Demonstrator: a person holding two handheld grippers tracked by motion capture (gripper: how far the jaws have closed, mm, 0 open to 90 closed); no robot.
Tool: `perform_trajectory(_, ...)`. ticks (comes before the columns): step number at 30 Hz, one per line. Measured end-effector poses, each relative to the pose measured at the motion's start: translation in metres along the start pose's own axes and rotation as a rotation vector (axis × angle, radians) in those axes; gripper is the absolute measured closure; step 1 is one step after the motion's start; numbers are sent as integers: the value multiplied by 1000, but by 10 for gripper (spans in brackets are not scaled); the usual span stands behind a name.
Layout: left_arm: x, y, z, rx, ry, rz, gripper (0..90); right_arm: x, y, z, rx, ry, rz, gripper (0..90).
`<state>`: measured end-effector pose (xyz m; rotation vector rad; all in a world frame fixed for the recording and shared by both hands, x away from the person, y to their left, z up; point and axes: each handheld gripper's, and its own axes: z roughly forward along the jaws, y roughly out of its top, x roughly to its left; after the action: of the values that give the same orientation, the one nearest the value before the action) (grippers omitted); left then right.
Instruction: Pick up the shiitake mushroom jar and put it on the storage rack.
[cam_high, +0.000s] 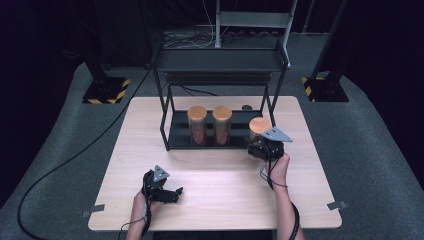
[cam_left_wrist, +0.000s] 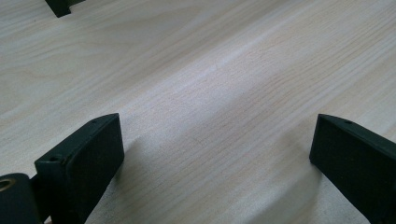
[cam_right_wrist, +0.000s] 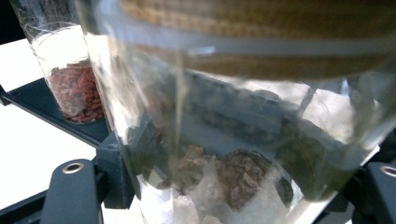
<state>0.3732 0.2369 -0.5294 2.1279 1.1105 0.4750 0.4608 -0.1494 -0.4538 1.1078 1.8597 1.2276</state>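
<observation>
My right gripper (cam_high: 260, 145) is shut on a clear glass jar (cam_high: 260, 129) with a wooden lid, held just off the right end of the black rack's lower shelf (cam_high: 177, 137). In the right gripper view this jar (cam_right_wrist: 243, 140) is very close, with brown lumps in its bottom and the black jaws on either side. Two more lidded jars (cam_high: 197, 125) (cam_high: 222, 125) with red contents stand side by side on the shelf; one of them (cam_right_wrist: 70, 79) appears behind the held jar. My left gripper (cam_high: 172, 192) rests open on the table near the front left, and its jaws (cam_left_wrist: 215, 158) have bare wood between them.
The black two-tier rack (cam_high: 220, 60) stands at the back middle of the light wooden table (cam_high: 220, 175). A small dark round object (cam_high: 246, 107) lies on the table behind the rack. Cables trail across the grey floor at left.
</observation>
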Motion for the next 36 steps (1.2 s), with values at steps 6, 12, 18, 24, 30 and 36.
perform_trajectory(6, 0, 0, 0, 0, 0, 0, 22, -1, 2, 4, -4, 1, 8, 247)
perform_trajectory(12, 0, 0, 0, 0, -1, 0, 22, -1, 4, 8, 3, 3, 7, 247)
perform_trajectory(18, 0, 0, 0, 0, -1, 0, 23, -2, 5, 12, 7, 1, 8, 247)
perform_trajectory(24, 0, 0, 0, 0, -1, 0, 22, -2, 6, 14, 10, 0, 8, 247)
perform_trajectory(30, 0, 0, 0, 0, -1, -1, 22, -3, 8, 17, 11, -2, 7, 247)
perform_trajectory(36, 0, 0, 0, -1, -1, 0, 22, -2, 9, 20, 12, -5, 7, 247)
